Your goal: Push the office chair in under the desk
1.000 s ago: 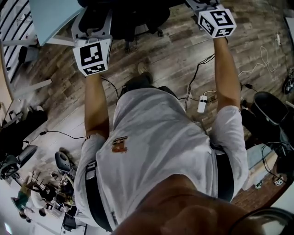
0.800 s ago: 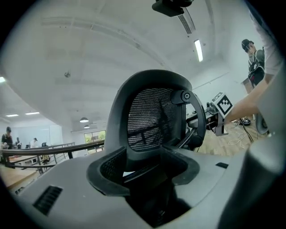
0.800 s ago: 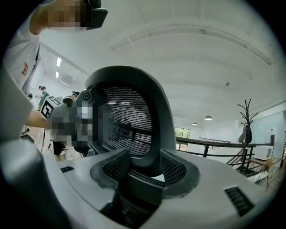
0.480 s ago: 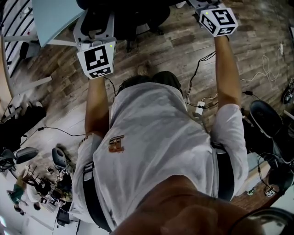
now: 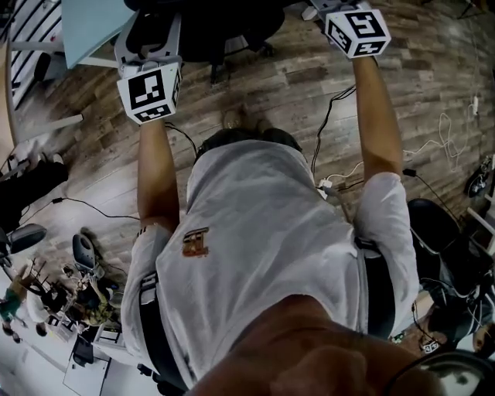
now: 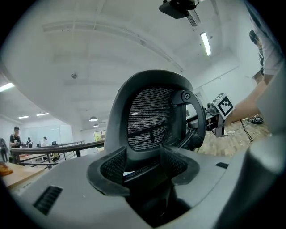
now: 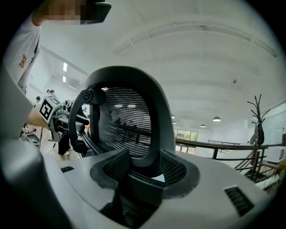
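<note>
The left tool (image 6: 143,156) and the right tool (image 7: 145,167) each hold tight on one side of the back rim of the office chair (image 6: 152,117). The chair stands right in front of both tools, just as near to each. The counter (image 5: 89,27) lies just past the chair, more on the left tool's side. I see no words to read, only black and white squares on the tools' cubes.

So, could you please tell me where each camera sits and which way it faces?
Head view: atop the head, facing down; shirt, forearms, left gripper, right gripper.
Left gripper view: on that gripper, along its jaws clamping the backrest; arm at right.
Right gripper view: mirrored, same backrest; shirt at left.
Gripper views share the backrest.
</note>
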`<state>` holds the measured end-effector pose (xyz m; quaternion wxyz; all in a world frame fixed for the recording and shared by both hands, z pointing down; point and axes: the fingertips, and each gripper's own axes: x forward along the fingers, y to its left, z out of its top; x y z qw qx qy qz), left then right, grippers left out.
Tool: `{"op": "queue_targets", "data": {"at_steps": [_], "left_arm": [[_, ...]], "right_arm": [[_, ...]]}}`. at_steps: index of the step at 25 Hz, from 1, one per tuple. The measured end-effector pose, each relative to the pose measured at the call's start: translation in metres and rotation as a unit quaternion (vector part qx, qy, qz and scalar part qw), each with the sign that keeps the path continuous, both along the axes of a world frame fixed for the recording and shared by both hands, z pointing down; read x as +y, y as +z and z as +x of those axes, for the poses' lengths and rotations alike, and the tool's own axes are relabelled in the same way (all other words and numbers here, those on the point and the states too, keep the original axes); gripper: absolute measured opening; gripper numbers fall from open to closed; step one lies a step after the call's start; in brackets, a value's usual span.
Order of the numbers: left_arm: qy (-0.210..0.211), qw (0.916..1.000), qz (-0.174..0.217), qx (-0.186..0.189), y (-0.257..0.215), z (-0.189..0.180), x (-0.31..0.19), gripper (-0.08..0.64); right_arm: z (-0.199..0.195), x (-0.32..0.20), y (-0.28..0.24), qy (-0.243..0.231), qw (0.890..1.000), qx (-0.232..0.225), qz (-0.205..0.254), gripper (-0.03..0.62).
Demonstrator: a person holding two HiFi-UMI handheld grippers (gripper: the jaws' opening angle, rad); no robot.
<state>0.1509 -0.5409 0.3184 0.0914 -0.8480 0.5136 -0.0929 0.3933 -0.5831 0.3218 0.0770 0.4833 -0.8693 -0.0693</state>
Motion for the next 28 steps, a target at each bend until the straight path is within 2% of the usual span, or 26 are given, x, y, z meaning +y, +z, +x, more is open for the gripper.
{"op": "queue_targets", "data": {"at_steps": [5, 10, 12, 19, 22, 28], "left_arm": [[-0.011, 0.9999, 0.010, -0.001, -0.002, 0.007, -0.001, 0.251], [-0.029, 0.9980, 0.029, -0.048, -0.002, 0.007, 0.001, 0.249], [-0.036, 0.9975, 0.028, -0.054, -0.002, 0.009, 0.003, 0.249], [-0.046, 0.9988, -0.005, -0.016, 0.001, 0.018, 0.022, 0.249], [-0.048, 0.9987, -0.006, -0.012, 0.004, 0.025, 0.032, 0.249], [-0.054, 0.9968, 0.016, -0.056, 0.001, 0.045, 0.058, 0.249]], "right_arm": [[0.005, -0.005, -0.003, -0.003, 1.000, -0.001, 0.013, 0.232], [0.003, 0.001, -0.004, -0.008, 0.999, 0.025, 0.031, 0.232], [0.003, 0.005, -0.004, -0.012, 0.999, 0.036, 0.032, 0.232], [0.017, 0.029, -0.007, -0.012, 0.999, 0.043, 0.027, 0.232], [0.022, 0.040, -0.004, -0.016, 0.999, 0.044, 0.026, 0.232], [0.027, 0.067, -0.004, -0.036, 0.998, 0.040, 0.028, 0.232]]}}
